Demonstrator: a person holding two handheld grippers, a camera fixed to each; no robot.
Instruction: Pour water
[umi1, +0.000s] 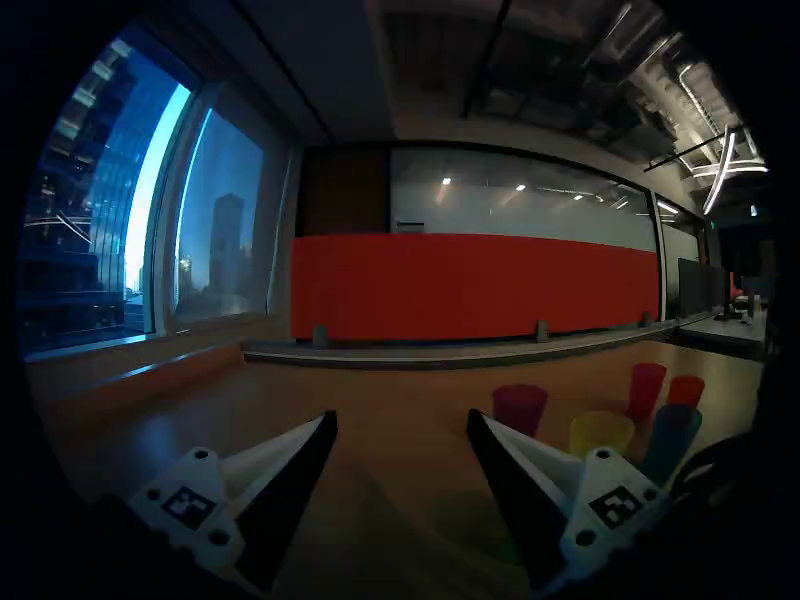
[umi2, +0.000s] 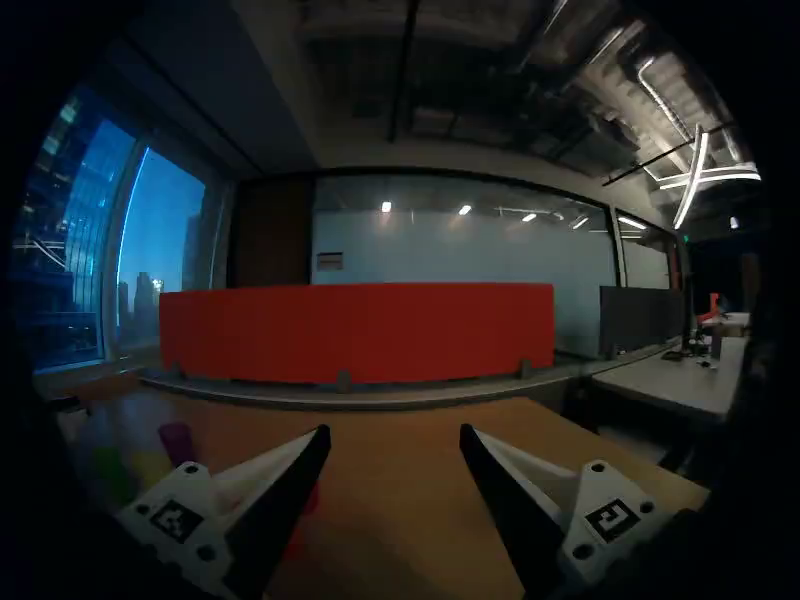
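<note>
Dim office: wooden table (umi1: 400, 400), red partition (umi1: 470, 285), dusk-blue windows (umi1: 150, 230).

Tan table (umi1: 400, 405) — magenta cup (umi1: 520, 407), yellow cup (umi1: 600, 432), blue cup (umi1: 670, 440), red cup (umi1: 647, 388) — red partition (umi1: 470, 285).

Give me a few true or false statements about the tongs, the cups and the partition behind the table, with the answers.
1. The left tongs are open with nothing between them. True.
2. The right tongs are clamped on a cup. False: they are open and hold nothing.
3. A yellow cup sits on the wooden table. True.
4. The partition behind the table is blue. False: it is red.
</note>
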